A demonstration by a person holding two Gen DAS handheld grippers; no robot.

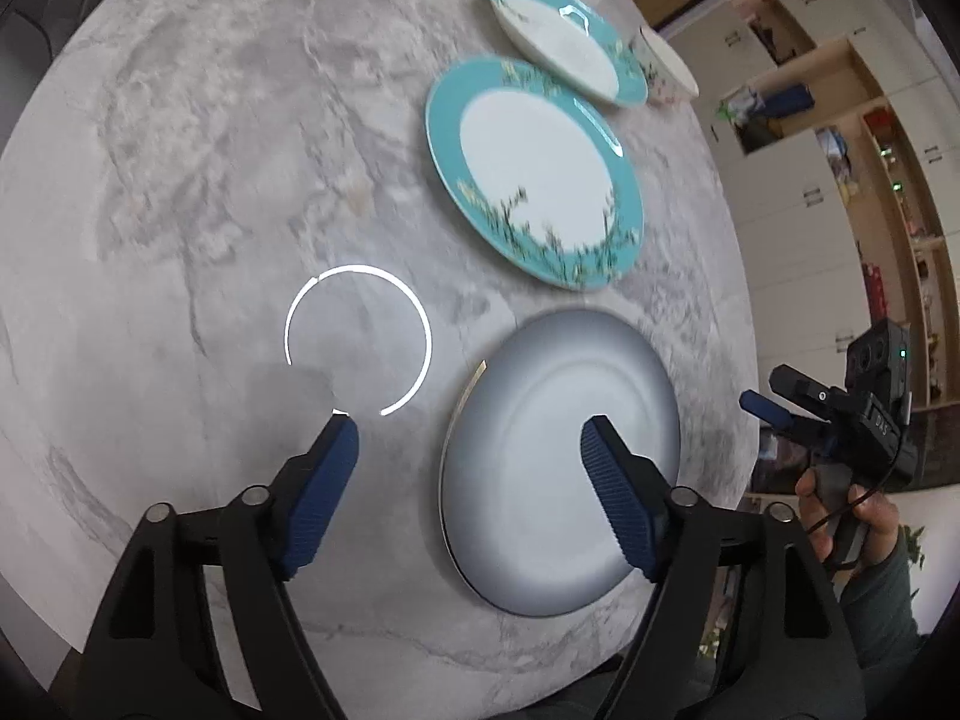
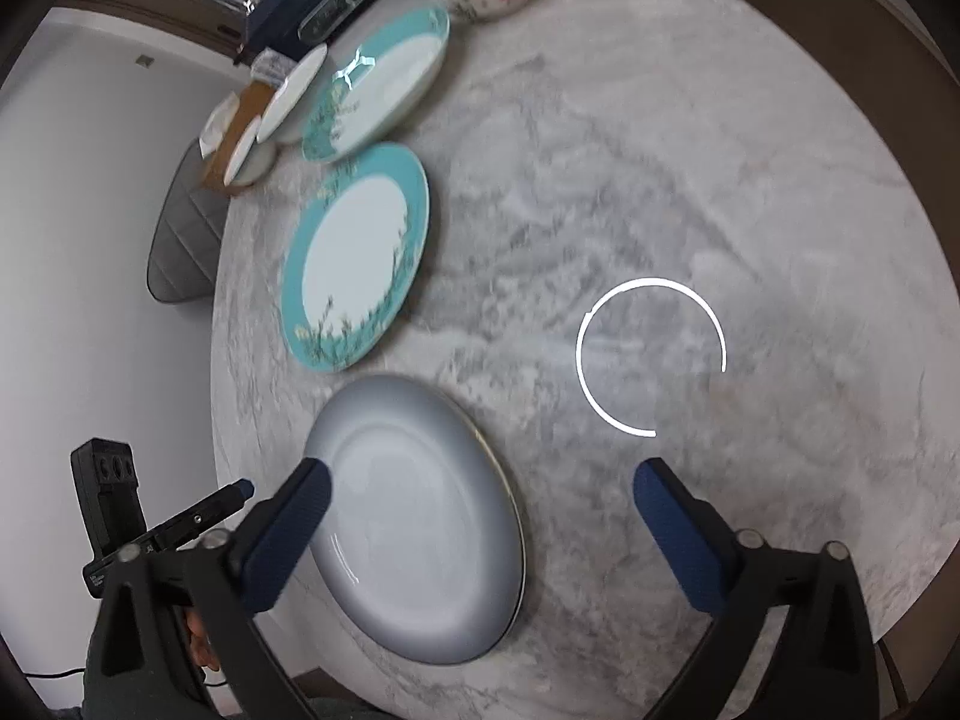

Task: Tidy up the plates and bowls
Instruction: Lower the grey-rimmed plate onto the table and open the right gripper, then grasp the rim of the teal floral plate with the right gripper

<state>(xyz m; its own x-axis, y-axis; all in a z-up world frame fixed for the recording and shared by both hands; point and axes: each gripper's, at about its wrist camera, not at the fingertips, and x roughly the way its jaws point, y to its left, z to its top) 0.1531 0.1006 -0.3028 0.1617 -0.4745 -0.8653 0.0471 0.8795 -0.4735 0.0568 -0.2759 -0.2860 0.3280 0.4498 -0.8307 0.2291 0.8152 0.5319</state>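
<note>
Your left wrist camera looks steeply down along its fingers from close above the near edge of the marble table (image 1: pixel 180 180). Your right wrist camera does the same from further right. Both share the grey plate (image 1: pixel 558 456) (image 2: pixel 414 516) and teal-rimmed plates beyond.

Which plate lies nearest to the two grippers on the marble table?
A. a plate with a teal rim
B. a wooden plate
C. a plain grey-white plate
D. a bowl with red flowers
C: the plain grey-white plate lies flat just under both open grippers, with the flat teal-rimmed plate farther along the table.
</note>
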